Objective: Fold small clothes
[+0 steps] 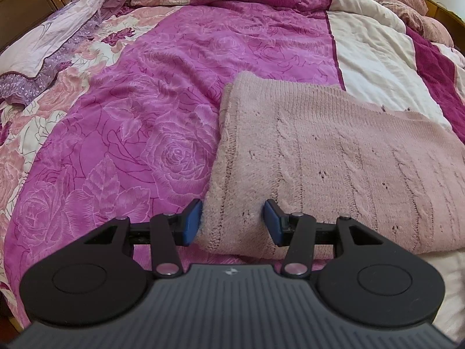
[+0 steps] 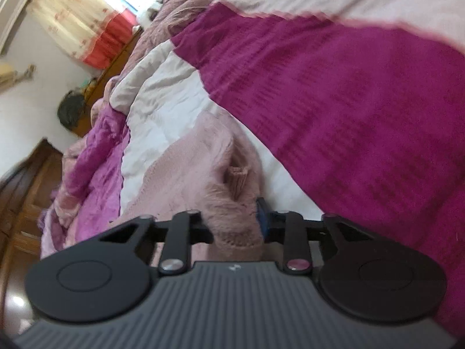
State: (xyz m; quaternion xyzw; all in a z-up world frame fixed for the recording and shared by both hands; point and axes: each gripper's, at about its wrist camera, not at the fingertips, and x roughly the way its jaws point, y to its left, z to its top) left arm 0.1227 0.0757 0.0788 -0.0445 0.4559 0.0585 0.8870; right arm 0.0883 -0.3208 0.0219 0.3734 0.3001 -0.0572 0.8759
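Left wrist view: left gripper (image 1: 232, 222) nearest, jaws spread wide, blue pads (image 1: 191, 222) standing apart on either side of the near-left corner of the pink knit sweater (image 1: 334, 174). Left pad sits right at the sweater's folded left edge, right pad rests over the cable-knit panel. Nothing pinched; fingers are released. Sweater lies flat on the floral bedspread (image 1: 145, 101), looks already folded into a rough rectangle, left edge doubled, far edge running toward the white quilt panel (image 1: 372, 58).

Judgement: mid-fold, left side is parked or lining up on the near corner. Next move for this side calls for closing on the doubled edge, getting both layers between the pads, not just the top one.

Right wrist view: right gripper (image 2: 234, 218) nearest, frame is motion-blurred. A thick bunch of the same sweater (image 2: 203, 174) fills the gap between the fingers; only the right blue pad (image 2: 261, 215) shows, pressed against the knit, left one buried in fabric. Reads as clenched on the sweater. A ribbed cuff or hem pokes up just beyond the fingers. The rest trails away left across the white and magenta quilt (image 2: 363, 116).

Judgement: right side is carrying a bunched part, likely a sleeve or hem, to lay it over the body. Needs a flat lay-down before release, or the bunch stays lumpy.
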